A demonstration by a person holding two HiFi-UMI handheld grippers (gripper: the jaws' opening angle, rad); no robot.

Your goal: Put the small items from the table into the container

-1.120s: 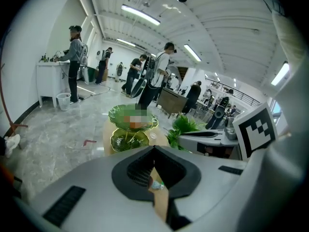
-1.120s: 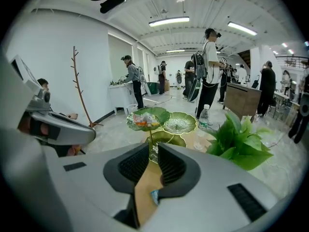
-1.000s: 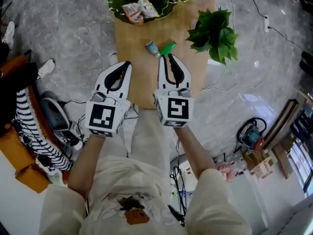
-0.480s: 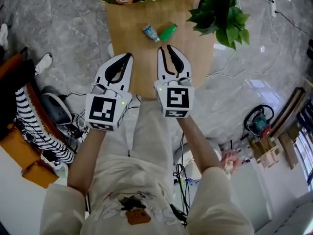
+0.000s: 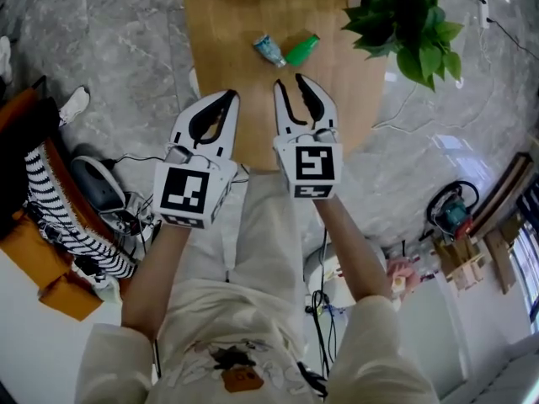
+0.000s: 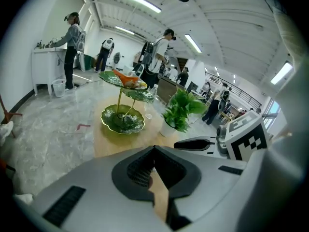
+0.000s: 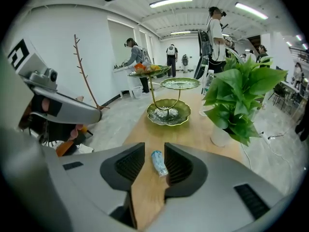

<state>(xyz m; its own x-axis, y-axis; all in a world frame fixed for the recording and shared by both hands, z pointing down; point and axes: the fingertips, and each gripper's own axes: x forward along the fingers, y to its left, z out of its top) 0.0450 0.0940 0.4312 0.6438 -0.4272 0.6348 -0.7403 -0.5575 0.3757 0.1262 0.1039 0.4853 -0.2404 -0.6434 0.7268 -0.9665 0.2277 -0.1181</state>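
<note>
On the wooden table, a blue-and-white tube lies to the left of the potted plant as the head view shows it. A small green item lies just beside it, between the tube and the plant. The right gripper hangs over the table on the near side of both, closer to the person than the plant, and its tips stop short of the tube without touching it. In the right gripper view the right gripper has its jaws apart and opening. The tube shows lengthwise in the gap between them, lying flat on the wood nearer the right-hand jaw, and neither pad presses on it. The left gripper is farther from the plant, at the table's left edge beside the right one. In the left gripper view the left gripper has its jaw tips brought together, with only bare wood showing in the slit behind them, so it holds nothing. The container, a green leaf-shaped tiered stand, stands at the table's far end, beyond the plant and across the table from it, well apart from both grippers; packets already lie on its upper dish.
</note>
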